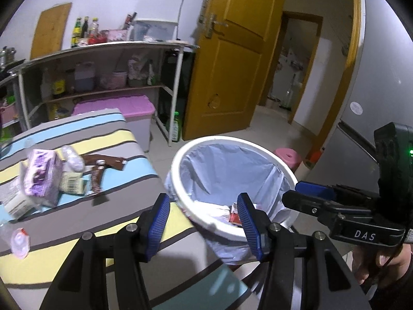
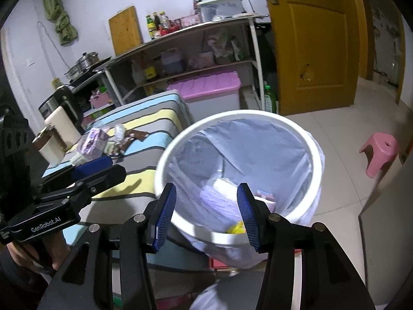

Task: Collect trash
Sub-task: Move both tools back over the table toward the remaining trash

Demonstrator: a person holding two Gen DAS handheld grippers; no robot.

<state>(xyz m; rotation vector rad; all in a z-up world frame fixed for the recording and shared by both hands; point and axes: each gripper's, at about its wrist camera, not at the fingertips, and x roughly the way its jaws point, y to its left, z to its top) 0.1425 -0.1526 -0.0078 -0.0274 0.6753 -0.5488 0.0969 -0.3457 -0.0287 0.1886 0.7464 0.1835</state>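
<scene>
A white trash bin [image 1: 258,232] with a pale plastic liner stands beside the striped table [image 1: 77,222]; it holds several wrappers. My left gripper [image 1: 204,219] is open and empty, above the table edge and the bin's near rim. My right gripper [image 2: 206,211] is open and empty, over the bin's [image 2: 232,239] near rim; it also shows at the right of the left wrist view [image 1: 309,196]. On the table lie a purple carton [image 1: 42,175], a brown wrapper [image 1: 103,161], a white crumpled piece [image 1: 72,157] and a small round lid [image 1: 19,240].
A shelf rack [image 1: 103,51] with bottles and jars stands behind the table, with a pink-lidded box [image 1: 121,108] under it. A yellow door [image 1: 232,51] is open beyond the bin. A pink stool [image 2: 379,152] stands on the tiled floor. A kettle [image 2: 62,108] sits at the table's far end.
</scene>
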